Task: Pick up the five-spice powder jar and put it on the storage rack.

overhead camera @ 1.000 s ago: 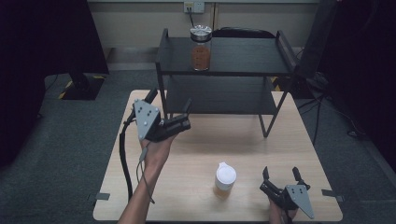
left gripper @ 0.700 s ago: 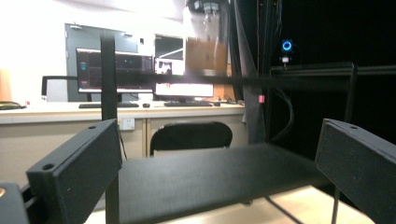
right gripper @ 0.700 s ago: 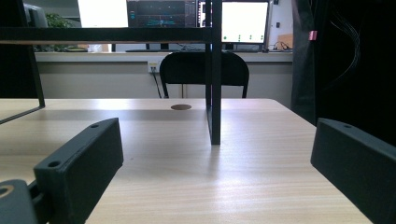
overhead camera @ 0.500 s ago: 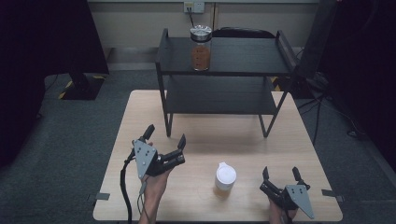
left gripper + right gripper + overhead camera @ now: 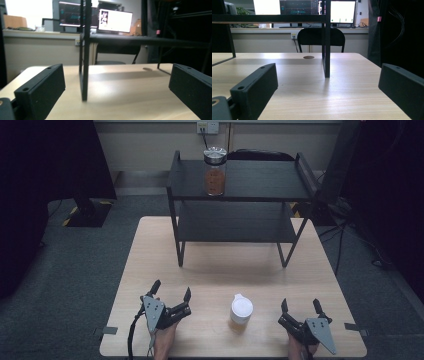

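1 white lidded cup (image 5: 241, 311) stands upright on the table (image 5: 220, 270) near its front edge in the high view, between 2 grippers. Left gripper (image 5: 171, 291) and right gripper (image 5: 300, 306) each rest low, jaws wide apart, holding nothing, clear of the cup. 1 jar (image 5: 215, 171) stands atop 1 black shelf (image 5: 260, 182). Left gripper view: jaws spread, 1 shelf leg (image 5: 85, 62) between them. Right gripper view: jaws spread, empty.

Left claw (image 5: 171, 292) low, jaws spread, right claw (image 5: 301, 306) likewise, both empty
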